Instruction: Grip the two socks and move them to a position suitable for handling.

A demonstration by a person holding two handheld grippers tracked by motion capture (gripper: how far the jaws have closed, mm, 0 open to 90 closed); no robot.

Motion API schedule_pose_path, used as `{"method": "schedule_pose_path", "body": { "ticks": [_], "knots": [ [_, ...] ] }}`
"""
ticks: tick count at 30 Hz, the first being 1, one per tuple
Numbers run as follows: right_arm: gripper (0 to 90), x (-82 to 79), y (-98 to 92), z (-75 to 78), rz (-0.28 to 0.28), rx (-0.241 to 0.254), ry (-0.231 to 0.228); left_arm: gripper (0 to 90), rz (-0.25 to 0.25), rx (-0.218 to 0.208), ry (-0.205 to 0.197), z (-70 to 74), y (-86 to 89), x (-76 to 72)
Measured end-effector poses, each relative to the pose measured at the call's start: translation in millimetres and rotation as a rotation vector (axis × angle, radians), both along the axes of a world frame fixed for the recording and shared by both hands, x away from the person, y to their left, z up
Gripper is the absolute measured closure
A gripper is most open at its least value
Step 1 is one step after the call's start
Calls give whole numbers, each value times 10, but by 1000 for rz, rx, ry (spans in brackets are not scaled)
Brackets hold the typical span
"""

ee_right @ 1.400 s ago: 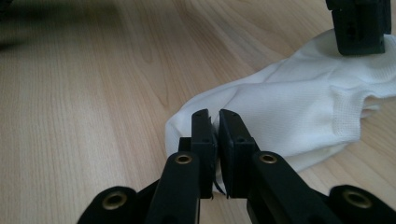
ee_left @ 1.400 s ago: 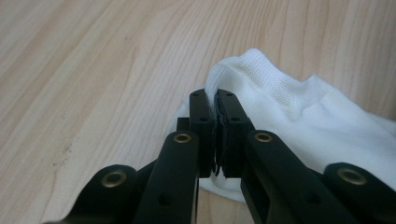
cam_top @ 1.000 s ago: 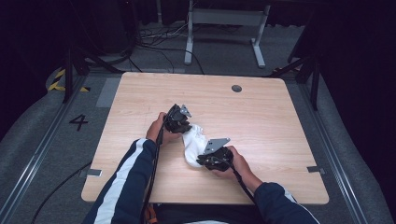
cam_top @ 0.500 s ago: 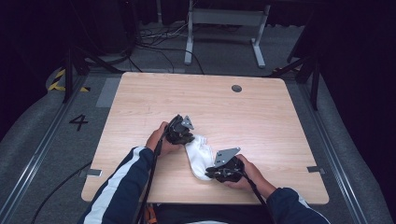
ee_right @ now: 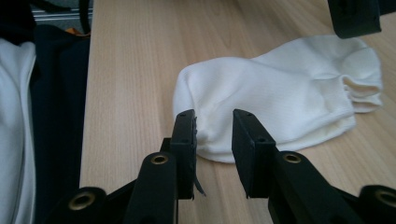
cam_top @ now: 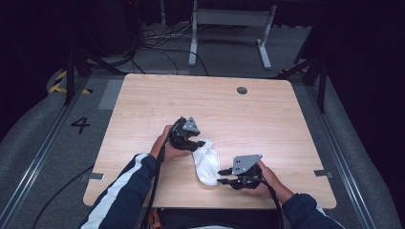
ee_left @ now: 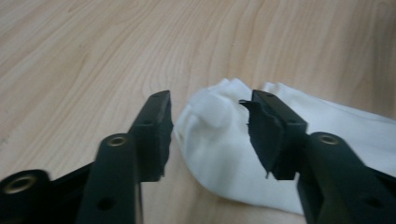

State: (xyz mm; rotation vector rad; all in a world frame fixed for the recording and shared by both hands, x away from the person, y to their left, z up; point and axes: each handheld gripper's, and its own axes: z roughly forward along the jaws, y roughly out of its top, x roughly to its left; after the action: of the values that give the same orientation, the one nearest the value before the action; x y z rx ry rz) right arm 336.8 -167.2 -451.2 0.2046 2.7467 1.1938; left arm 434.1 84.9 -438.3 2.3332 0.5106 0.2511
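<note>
Pale wood surface (cam_top: 143,102), with a small round dark grommet (cam_top: 242,90) near its far edge. Beyond, grey floor with a metal frame stand (cam_top: 229,19) and loose black cables (cam_top: 157,43). Left on the floor, a painted number 4 (cam_top: 80,125) and yellow-black striped tape (cam_top: 59,83).

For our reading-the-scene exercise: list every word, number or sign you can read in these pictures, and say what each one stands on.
"4": a dark numeral on the grey floor left of the table.
Yellow-and-black hazard stripes, no wording, on the floor farther back at the left.
The sock, the table and both grippers carry no readable text.
</note>
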Motion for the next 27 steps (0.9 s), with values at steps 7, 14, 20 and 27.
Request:
{"method": "schedule_pose_path", "body": {
  "ticks": [7,14,20,27],
  "knots": [
    [721,-3,89,-65,35,-14,-23,422,-110,37,27,-165,-46,-365],
    [737,27,185,-176,50,-50,-11,407,-118,21,58,-347,-70,-331],
    [699,-3,186,-207,61,-50,0,401,-126,-26,31,-407,-55,-339],
    [622,-47,142,-106,105,-21,-68,401,-138,-45,33,-424,-68,-323]
  ]
}}
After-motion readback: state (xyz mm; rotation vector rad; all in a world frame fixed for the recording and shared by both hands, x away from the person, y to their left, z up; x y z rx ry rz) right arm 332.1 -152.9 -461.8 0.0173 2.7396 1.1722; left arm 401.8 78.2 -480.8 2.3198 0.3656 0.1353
